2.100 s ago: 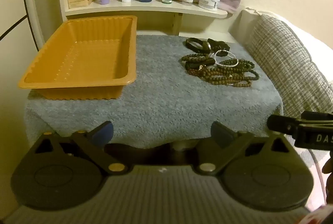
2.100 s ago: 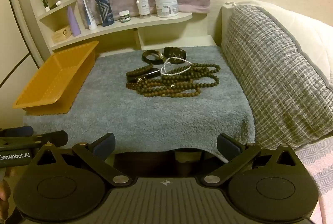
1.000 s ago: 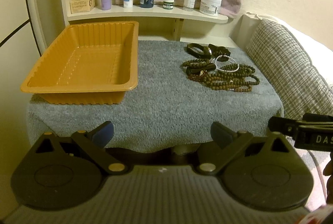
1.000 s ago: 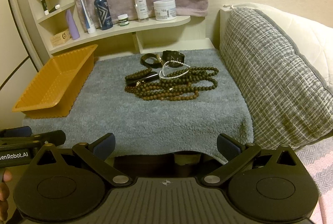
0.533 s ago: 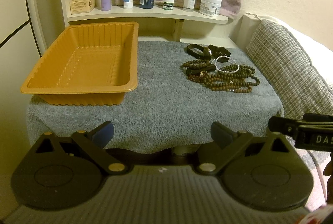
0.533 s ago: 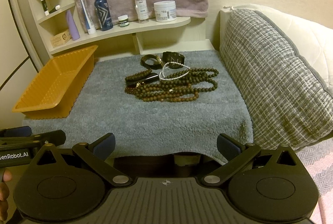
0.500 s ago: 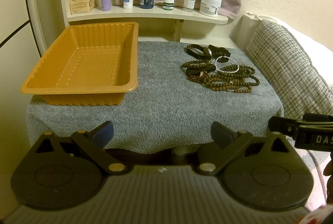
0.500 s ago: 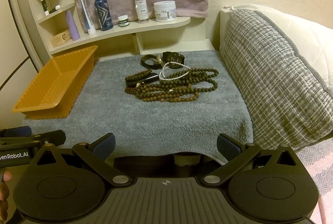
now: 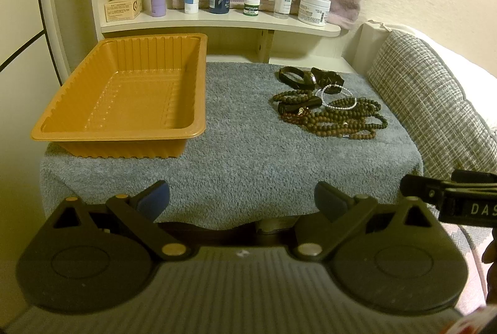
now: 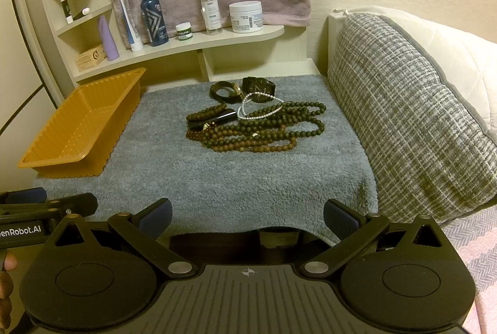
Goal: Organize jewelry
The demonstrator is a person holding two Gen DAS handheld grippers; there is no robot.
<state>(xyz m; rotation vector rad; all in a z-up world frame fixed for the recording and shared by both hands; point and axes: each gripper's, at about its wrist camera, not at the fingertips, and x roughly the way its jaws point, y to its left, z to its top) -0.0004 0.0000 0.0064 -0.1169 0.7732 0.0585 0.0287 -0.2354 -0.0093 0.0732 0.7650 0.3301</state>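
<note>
- Your left gripper point(image 9: 242, 199) and right gripper point(image 10: 247, 214) hang level at the near edge of the towel point(image 10: 236, 178). Both have their fingers spread wide and hold nothing, ready for a first pick.
- The towel covers the whole stand top (probably to stop beads rolling).
- The tray point(image 9: 124, 91) sits empty on the left half of the towel, open side up, well apart from the jewelry, so it is the likely drop point.
- The jewelry point(image 10: 257, 122) lies heaped on the right half, bead strands tangled, with the dark bands point(image 10: 242, 90) at the far side.
- The shelf point(image 10: 186, 45) behind holds toiletries only.
</note>
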